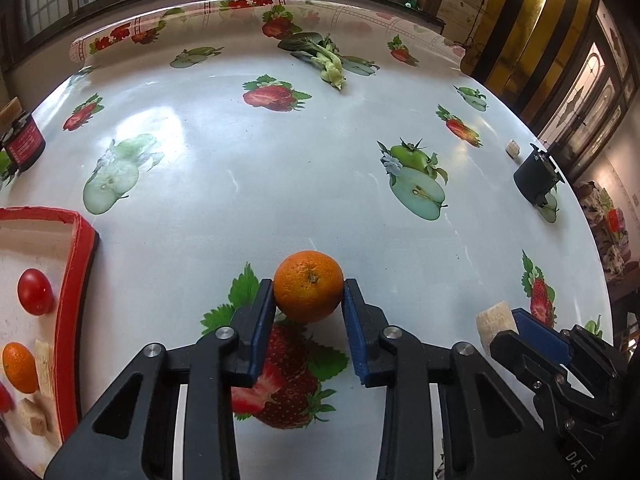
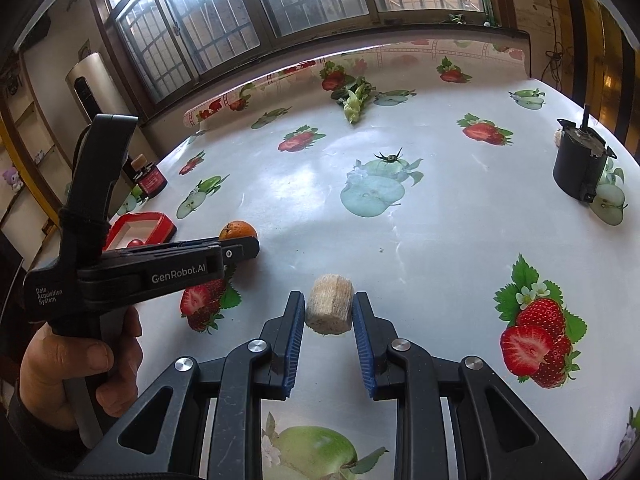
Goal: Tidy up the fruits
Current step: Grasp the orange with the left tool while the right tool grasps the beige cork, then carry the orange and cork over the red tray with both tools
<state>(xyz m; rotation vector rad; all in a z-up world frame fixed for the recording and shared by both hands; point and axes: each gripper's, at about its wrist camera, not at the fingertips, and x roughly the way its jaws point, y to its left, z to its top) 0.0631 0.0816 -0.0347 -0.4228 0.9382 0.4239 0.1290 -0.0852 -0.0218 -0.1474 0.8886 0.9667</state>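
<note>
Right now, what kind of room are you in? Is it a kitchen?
Probably a home dining room or kitchen, though I can't be sure. There's a table under a fruit-print cover, barred windows behind it, and leafy greens and an orange on top.

Barred windows [image 2: 248,4] across the frame's top, daylight glare, glossy fruit-print bench [image 2: 440,220], yellow wall [image 1: 520,20] at upper right

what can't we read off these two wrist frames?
- Red-rimmed white tray: left wrist view's edge cuts off its contents; in the right wrist view the black left gripper hides most of it.
- Round orange fruit: mostly behind that gripper there.
- Red-labelled dark jar: print too small.
</note>
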